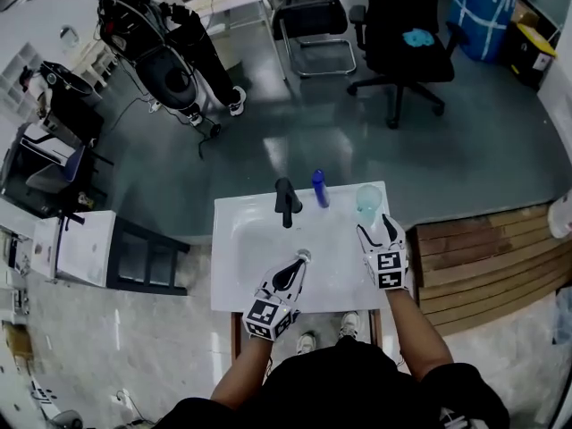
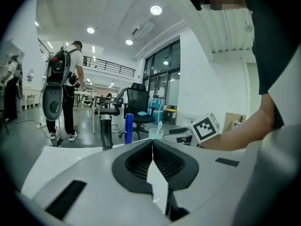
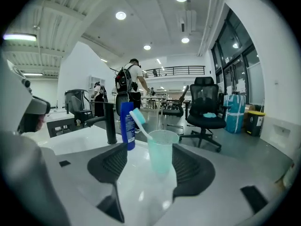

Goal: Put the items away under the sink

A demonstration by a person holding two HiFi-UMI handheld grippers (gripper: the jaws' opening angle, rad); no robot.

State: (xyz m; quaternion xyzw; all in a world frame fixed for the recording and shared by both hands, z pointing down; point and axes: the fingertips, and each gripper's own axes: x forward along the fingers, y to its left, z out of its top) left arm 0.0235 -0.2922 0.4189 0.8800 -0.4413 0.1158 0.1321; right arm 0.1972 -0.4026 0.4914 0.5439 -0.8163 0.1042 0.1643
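Note:
A translucent teal cup (image 3: pixel 161 152) with a toothbrush (image 3: pixel 137 120) in it stands on the white sink top (image 1: pixel 241 284), near its back right corner (image 1: pixel 368 202). My right gripper (image 3: pixel 149 147) is open, with the cup between its black pads and apart from them (image 1: pixel 375 226). A blue bottle (image 3: pixel 127 125) stands upright left of the cup (image 1: pixel 320 188), beside the black faucet (image 1: pixel 286 201). My left gripper (image 1: pixel 301 258) hovers over the front of the basin, shut with nothing between its pads (image 2: pixel 152 142).
Wooden slats (image 1: pixel 487 257) lie on the floor right of the sink. A black frame (image 1: pixel 147 257) and a white unit (image 1: pixel 85 247) stand at its left. Beyond are office chairs (image 1: pixel 402 34) and a person with a backpack (image 1: pixel 170 52).

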